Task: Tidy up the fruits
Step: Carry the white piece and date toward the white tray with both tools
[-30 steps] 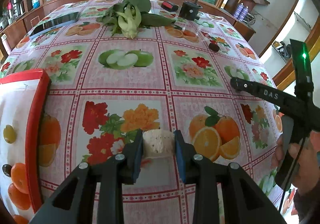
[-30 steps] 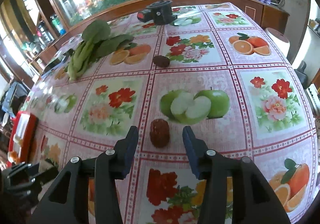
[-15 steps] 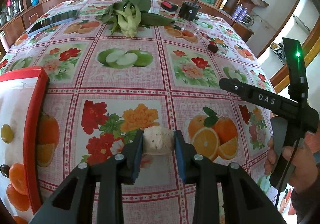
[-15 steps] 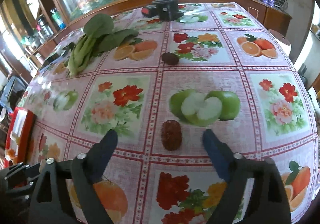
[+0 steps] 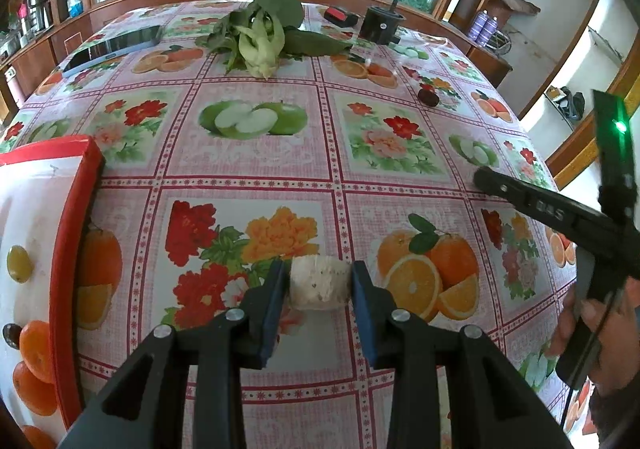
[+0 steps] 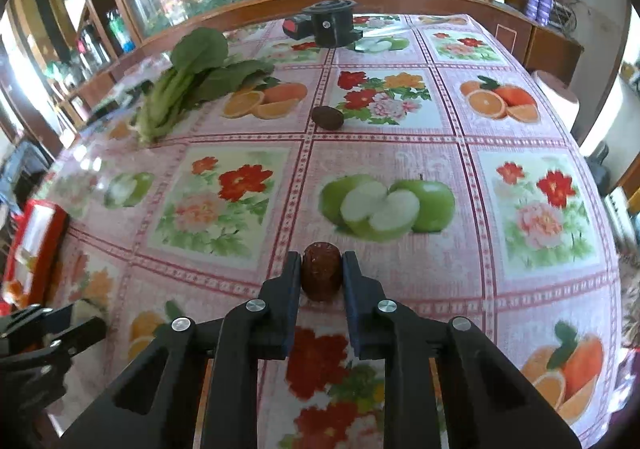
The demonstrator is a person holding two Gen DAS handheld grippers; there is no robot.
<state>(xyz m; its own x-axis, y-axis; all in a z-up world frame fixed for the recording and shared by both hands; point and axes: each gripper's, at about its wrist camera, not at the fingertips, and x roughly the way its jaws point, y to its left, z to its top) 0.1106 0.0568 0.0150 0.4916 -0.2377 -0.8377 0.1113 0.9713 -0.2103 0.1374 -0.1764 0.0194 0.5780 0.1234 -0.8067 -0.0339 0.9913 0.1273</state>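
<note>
My left gripper (image 5: 318, 279) is shut on a white, speckled chunk of fruit (image 5: 316, 285), just above the flowered tablecloth. To its left lies a red-rimmed tray (image 5: 68, 233) that holds oranges (image 5: 34, 345), a yellow-green fruit (image 5: 18, 263) and a dark one. In the right wrist view my right gripper (image 6: 321, 267) is shut on a dark red, wrinkled date-like fruit (image 6: 321, 277) that rests on the cloth. A second dark fruit (image 6: 327, 117) lies farther back, on its own.
A bunch of leafy greens (image 5: 260, 37) lies at the far side of the table, with a phone (image 5: 112, 47) to its left and a black round device (image 5: 380, 25) to its right. A person's hand (image 5: 604, 337) holds the right gripper at the table's right edge.
My right gripper opened wide around the dark red fruit, then closed on it. My left gripper has kept still with the white chunk in it.
</note>
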